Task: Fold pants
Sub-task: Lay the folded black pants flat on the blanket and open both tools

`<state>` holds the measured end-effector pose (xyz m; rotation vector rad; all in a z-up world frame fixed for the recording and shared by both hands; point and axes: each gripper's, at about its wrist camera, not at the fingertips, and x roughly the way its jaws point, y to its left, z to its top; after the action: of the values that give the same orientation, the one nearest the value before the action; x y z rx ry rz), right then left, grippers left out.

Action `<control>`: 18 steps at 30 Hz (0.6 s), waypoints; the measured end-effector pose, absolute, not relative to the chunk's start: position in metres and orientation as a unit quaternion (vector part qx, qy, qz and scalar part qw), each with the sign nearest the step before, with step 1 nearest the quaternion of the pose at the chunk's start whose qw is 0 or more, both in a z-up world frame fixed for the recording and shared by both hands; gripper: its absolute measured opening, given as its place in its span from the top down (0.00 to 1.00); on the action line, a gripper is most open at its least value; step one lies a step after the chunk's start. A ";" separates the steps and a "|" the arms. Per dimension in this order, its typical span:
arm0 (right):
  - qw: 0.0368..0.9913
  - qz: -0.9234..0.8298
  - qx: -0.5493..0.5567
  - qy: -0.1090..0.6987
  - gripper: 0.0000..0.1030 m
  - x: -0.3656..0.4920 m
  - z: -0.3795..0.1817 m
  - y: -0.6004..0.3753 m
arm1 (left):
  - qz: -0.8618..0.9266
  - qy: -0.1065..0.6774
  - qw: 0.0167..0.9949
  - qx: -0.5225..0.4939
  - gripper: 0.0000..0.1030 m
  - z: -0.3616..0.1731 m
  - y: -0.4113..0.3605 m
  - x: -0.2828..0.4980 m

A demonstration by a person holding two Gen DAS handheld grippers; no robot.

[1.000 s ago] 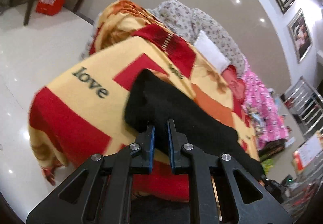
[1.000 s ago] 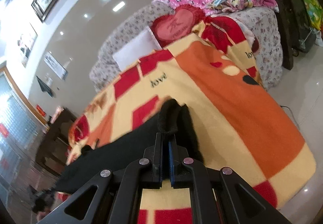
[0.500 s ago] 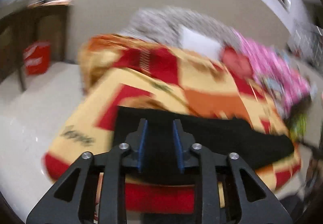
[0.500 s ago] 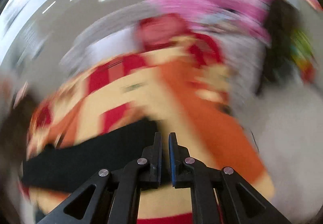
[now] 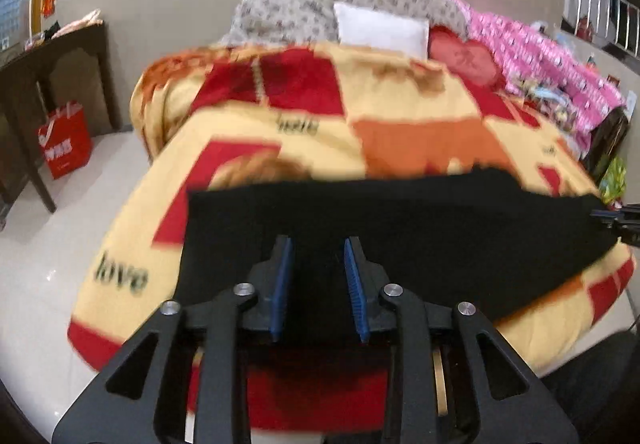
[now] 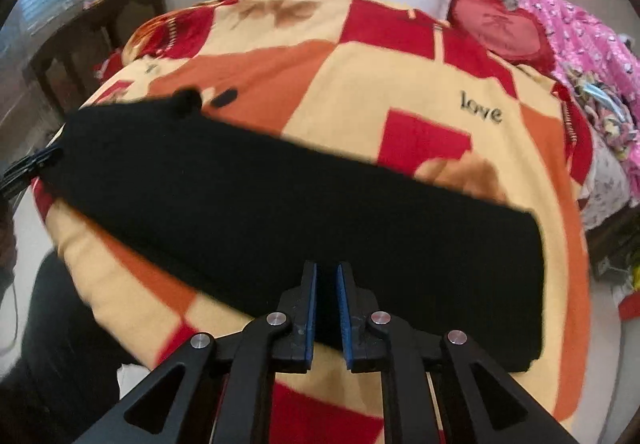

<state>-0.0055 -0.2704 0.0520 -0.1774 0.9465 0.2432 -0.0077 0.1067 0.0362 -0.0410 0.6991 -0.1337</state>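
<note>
Pants: black pants [image 5: 400,228] lie flat as one long folded strip across the near part of the blanket, running from about 9 o'clock to 3 o'clock in the left wrist view; in the right wrist view [image 6: 280,212] the strip slants from 10 o'clock down to 4 o'clock.
Left gripper: the left gripper [image 5: 318,276] sits at 6 o'clock over the near edge of the pants; its blue pads stand apart and are opening, black cloth shows in the gap, and the pads do not press on it.
Right gripper: the right gripper [image 6: 326,304] sits at 6 o'clock over the near edge of the pants; its pads are a narrow slot apart and opening, with dark cloth seen through the slot and no pinch on it.
Blanket: a yellow, red and orange blanket [image 5: 400,104] printed with "love" covers the bed under the pants.
Pillows: a white pillow [image 5: 380,30] at 12 o'clock, with a red heart cushion [image 5: 464,60] just beside it toward 1 o'clock.
Pink cover: a pink patterned cover [image 5: 540,60] at 2 o'clock.
Bag: a red bag [image 5: 66,142] on the floor at 9 o'clock, beside a dark wooden table [image 5: 48,56].
</note>
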 end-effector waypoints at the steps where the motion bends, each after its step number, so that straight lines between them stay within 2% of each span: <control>1: 0.883 0.127 -0.084 0.444 0.90 0.001 0.058 -0.256 | -0.065 0.342 0.937 -0.019 0.67 0.039 0.102 0.000; 5: 0.880 0.204 -0.099 0.417 0.89 0.037 0.065 -0.162 | -0.010 0.405 0.914 -0.019 0.63 0.010 0.098 0.031; 9: 0.861 0.182 -0.135 0.455 0.89 0.076 0.034 -0.112 | -0.011 0.365 0.931 -0.001 0.60 0.006 0.099 0.020; 13: 0.866 0.172 -0.098 0.460 0.89 0.085 0.033 -0.120 | -0.015 0.371 0.928 -0.009 0.60 0.007 0.101 0.020; 15: 0.882 0.183 -0.080 0.427 0.88 0.067 0.051 -0.130 | -0.007 0.373 0.928 -0.012 0.60 0.010 0.100 0.019; 18: 0.886 0.181 -0.116 0.411 0.86 0.041 0.050 -0.150 | -0.005 0.349 0.937 -0.032 0.60 0.016 0.097 0.006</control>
<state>0.0410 -0.1497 0.0504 -0.2404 0.8538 0.3757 0.0060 0.0973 0.0163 -0.0664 0.7127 -0.0093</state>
